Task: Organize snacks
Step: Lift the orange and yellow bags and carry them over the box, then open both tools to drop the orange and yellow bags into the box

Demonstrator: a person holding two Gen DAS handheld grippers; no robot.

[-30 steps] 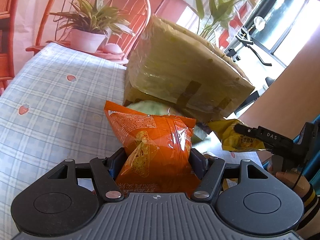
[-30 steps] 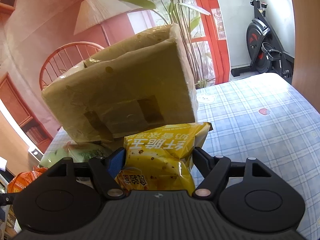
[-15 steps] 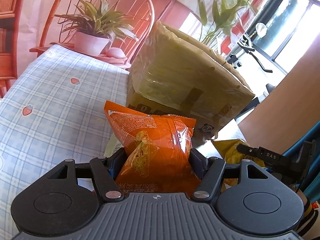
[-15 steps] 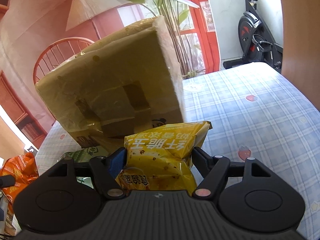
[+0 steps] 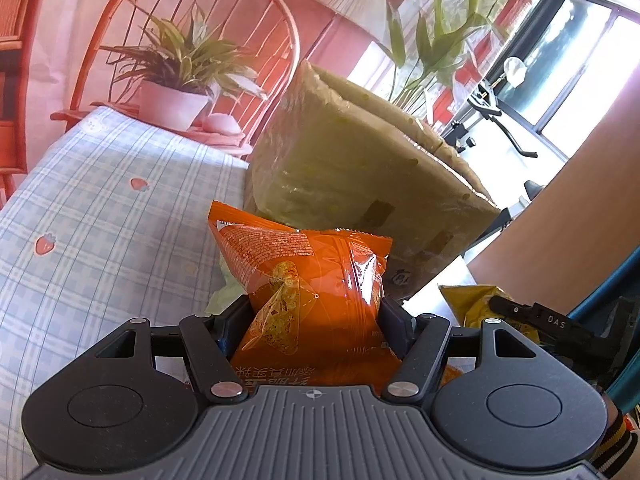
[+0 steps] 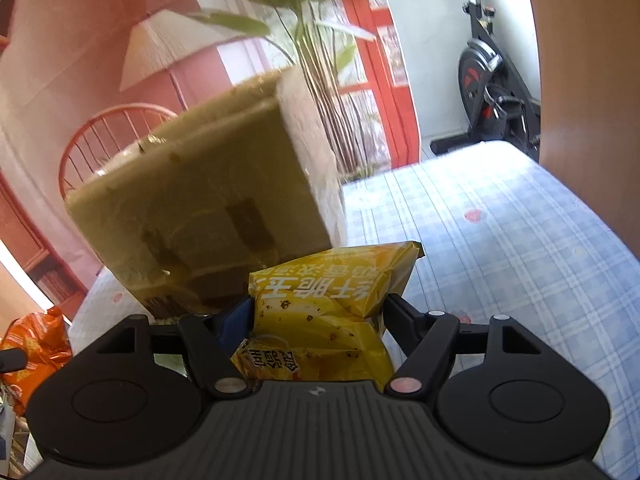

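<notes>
Left wrist view
Left gripper [image 5: 314, 312]: closed on an orange snack bag [image 5: 308, 292], which is pinched between both fingers and stands upright in front of the camera.
Ahead: a large cardboard box [image 5: 360, 184] wrapped in shiny tape is seen just behind the orange snack bag, tilted in the frame, its flaps up.
Partly hidden: a pale green packet [image 5: 226, 292] is seen low between the bag and the box; most of it is covered by the bag.
Table [image 5: 100, 216]: covered by a blue checked cloth with small strawberries.
Far edge: a potted plant [image 5: 176, 76] is seen past the far edge of the table, in front of a red spindle-back chair [image 5: 276, 20].
Right side: the right gripper [image 5: 532, 314] is seen holding a yellow snack bag [image 5: 476, 304] low beside the box.
Background: an exercise bike [image 5: 492, 116] by a bright window.

Right wrist view
Right gripper [image 6: 318, 312]: closed on the yellow snack bag [image 6: 320, 312], print upside down.
Ahead: the cardboard box [image 6: 208, 208] fills the middle of the view, slightly blurred, directly behind the bag.
Left edge: the orange snack bag [image 6: 34, 344] is seen low.
Right: open checked table [image 6: 500, 248], then the exercise bike [image 6: 496, 80].
Behind the box: tall leafy stems [image 6: 312, 40] and a lampshade [image 6: 164, 48].
</notes>
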